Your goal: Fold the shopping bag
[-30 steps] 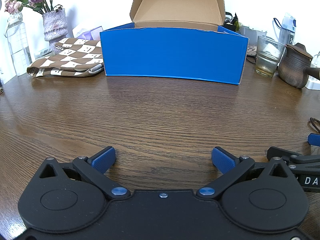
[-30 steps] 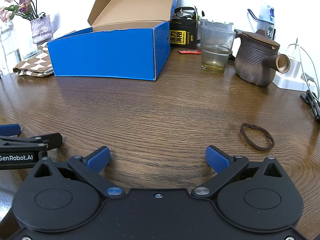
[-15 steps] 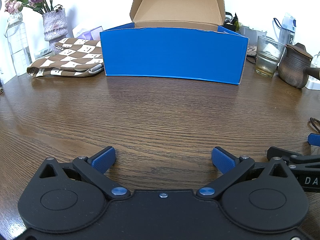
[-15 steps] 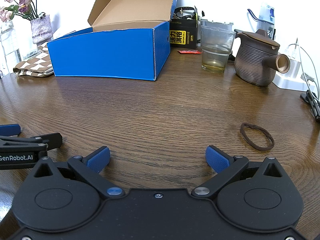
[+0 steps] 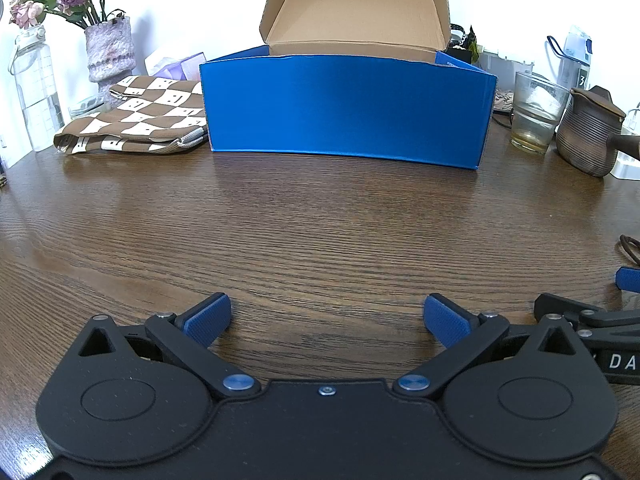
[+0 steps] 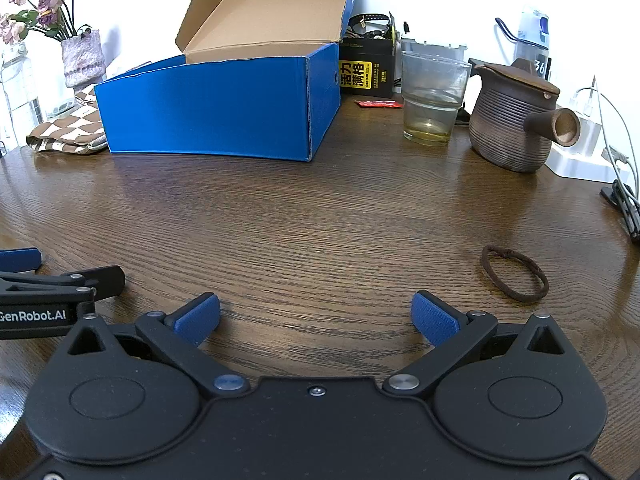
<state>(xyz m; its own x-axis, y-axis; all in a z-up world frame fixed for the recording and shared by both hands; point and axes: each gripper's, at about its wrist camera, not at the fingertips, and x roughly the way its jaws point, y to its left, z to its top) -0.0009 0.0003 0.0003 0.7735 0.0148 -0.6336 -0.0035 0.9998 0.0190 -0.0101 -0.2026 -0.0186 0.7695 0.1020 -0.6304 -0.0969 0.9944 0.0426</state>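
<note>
Low over the near edge of the wooden surface [image 5: 320,220], the left gripper [image 5: 327,316] and the right gripper [image 6: 315,314] sit side by side, each with its fingers spread wide and grasping nothing. The shopping bag [image 5: 136,120], a brown-and-cream checked cloth one, lies far off at the back left, flat and seemingly doubled over, just beside the open blue box [image 5: 344,108] and in front of the flower vase [image 5: 110,52]. From the right wrist view only a corner of it shows past the box. Folding does not appear to be under way; this looks like the starting pose. The next move calls for reaching forward and left across the bare wood, gripping the cloth at an edge and drawing it to the middle, clear of the box, the glass [image 6: 434,100] and the teapot [image 6: 516,120].
</note>
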